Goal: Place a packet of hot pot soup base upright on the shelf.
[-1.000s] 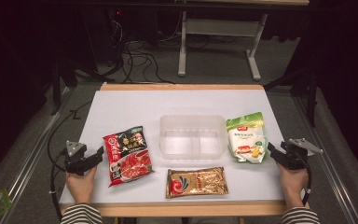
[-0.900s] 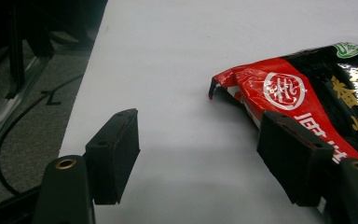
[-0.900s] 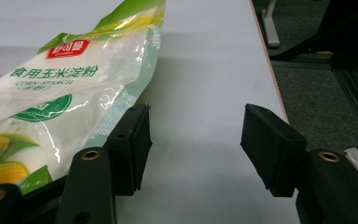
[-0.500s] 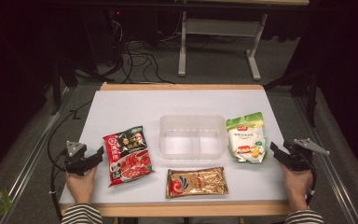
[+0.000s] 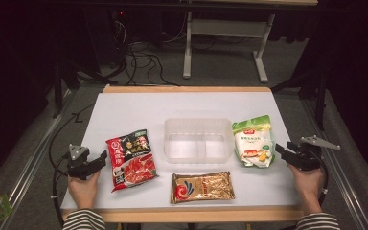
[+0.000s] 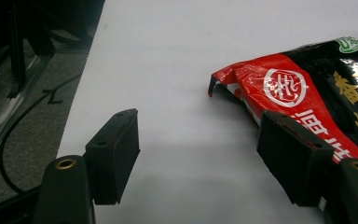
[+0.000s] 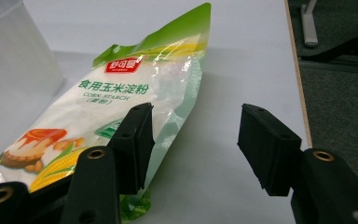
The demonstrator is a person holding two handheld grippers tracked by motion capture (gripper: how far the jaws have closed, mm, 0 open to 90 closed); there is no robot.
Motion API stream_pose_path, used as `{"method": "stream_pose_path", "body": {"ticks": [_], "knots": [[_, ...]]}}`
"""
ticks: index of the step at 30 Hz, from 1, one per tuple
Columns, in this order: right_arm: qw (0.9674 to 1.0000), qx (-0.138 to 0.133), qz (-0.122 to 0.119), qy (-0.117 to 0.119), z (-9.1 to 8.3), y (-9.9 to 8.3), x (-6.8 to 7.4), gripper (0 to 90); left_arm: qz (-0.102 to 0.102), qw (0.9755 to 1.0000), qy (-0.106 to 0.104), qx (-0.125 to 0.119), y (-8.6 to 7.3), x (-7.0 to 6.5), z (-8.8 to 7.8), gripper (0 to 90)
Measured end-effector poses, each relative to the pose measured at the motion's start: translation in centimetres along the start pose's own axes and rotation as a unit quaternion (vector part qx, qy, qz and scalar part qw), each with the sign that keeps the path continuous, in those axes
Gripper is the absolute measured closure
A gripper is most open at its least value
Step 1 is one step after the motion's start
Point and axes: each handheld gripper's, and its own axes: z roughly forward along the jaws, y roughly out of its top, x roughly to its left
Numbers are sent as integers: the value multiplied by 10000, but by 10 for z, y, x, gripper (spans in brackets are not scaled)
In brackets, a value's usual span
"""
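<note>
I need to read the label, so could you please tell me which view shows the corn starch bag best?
The right gripper view: the corn starch bag lies close, its print legible. The high view shows it whole but small.

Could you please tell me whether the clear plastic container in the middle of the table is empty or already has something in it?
Empty. In the high view both compartments of the clear container show only bare plastic, with all three packets lying on the table around it.

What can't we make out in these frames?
- Red packet: left gripper view, its right part cut off by the frame edge and a jaw.
- Corn starch bag: right gripper view, lower end hidden behind a jaw.
- Gold packet: high view, print too small to read.
- Clear tray: high view, contents unclear through the plastic.
</note>
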Motion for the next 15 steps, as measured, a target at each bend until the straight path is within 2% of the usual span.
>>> {"method": "stream_pose_path", "body": {"ticks": [11, 15], "knots": [[9992, 294, -137, 211, 10, 21, 4, 414, 6, 10000, -4, 26, 0, 0, 1, 303], [9990, 354, -77, 277, 15, 25, 3, 406, 26, 10000, 17, 37, 0, -1, 1, 303]]}}
